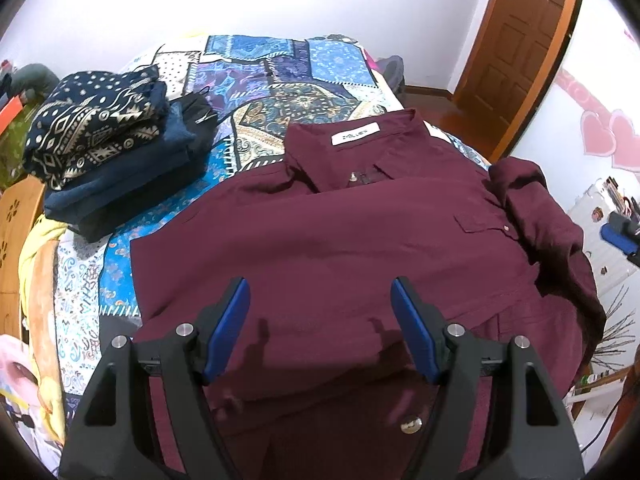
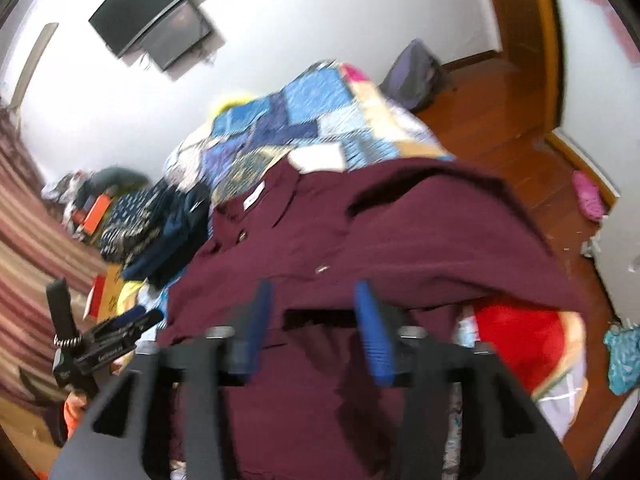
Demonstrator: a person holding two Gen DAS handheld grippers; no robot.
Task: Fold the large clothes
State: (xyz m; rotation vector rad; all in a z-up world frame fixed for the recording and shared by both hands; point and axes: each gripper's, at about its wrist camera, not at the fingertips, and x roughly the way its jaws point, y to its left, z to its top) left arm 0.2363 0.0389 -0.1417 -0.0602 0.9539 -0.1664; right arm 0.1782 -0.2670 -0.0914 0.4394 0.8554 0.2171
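A maroon button shirt [image 1: 340, 232] lies front-up on the patchwork quilt [image 1: 280, 84], collar and white label at the far end. Its left side is folded in; its right sleeve is bunched at the bed's right edge. My left gripper [image 1: 320, 292] is open and empty, hovering over the shirt's lower part. My right gripper [image 2: 312, 296] is open and empty above the shirt [image 2: 360, 232] near its right side; that view is blurred. The left gripper also shows in the right wrist view [image 2: 132, 320], at the left.
A stack of folded dark blue clothes [image 1: 100, 148] sits at the bed's left side. A wooden door [image 1: 520, 40] and wood floor [image 2: 520, 148] are to the right. A backpack [image 2: 416, 72] leans by the wall. A TV [image 2: 152, 16] hangs on the wall.
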